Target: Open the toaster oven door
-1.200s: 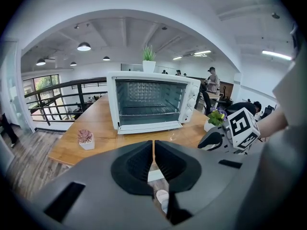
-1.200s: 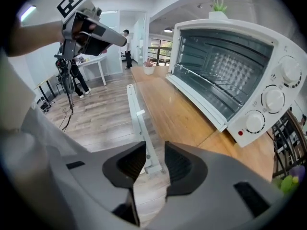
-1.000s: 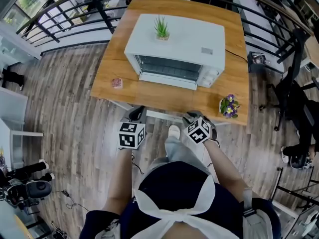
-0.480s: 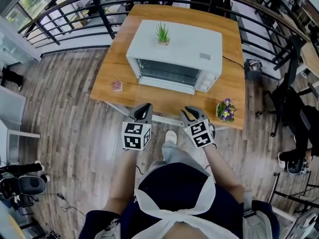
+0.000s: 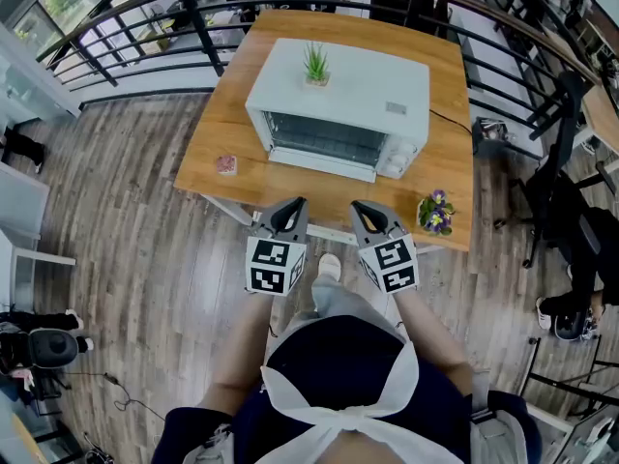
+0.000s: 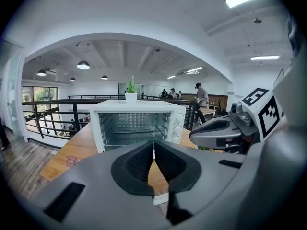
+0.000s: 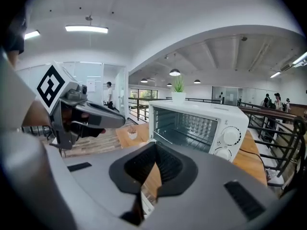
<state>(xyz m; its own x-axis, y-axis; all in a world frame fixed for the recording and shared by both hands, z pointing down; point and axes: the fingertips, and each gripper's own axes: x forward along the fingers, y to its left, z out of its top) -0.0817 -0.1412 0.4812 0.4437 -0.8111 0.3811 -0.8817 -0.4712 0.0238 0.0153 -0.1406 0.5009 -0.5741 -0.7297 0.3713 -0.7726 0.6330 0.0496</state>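
A white toaster oven (image 5: pixel 338 100) stands on the wooden table (image 5: pixel 455 153), its glass front (image 5: pixel 327 135) facing me. The door looks closed, and the rack shows through it (image 6: pixel 132 127) (image 7: pixel 184 126). My left gripper (image 5: pixel 290 211) hovers at the table's near edge, shut and empty, with its pads meeting (image 6: pixel 153 150). My right gripper (image 5: pixel 366 213) is level with it to the right. Its jaws are closing fully together (image 7: pixel 154 151) with nothing between them. Both are well short of the oven. Each gripper shows in the other's view: right gripper (image 6: pixel 211 131), left gripper (image 7: pixel 96 119).
A small potted plant (image 5: pixel 315 61) sits on top of the oven. On the table are a pink object (image 5: pixel 226 163) at the front left and a purple flower pot (image 5: pixel 436 211) at the front right. Black railings (image 5: pixel 193 17) stand behind the table. Office chairs (image 5: pixel 566 211) are at the right.
Both grippers have moved forward and up from near my legs to the table's near edge. The oven and the other objects have not moved.
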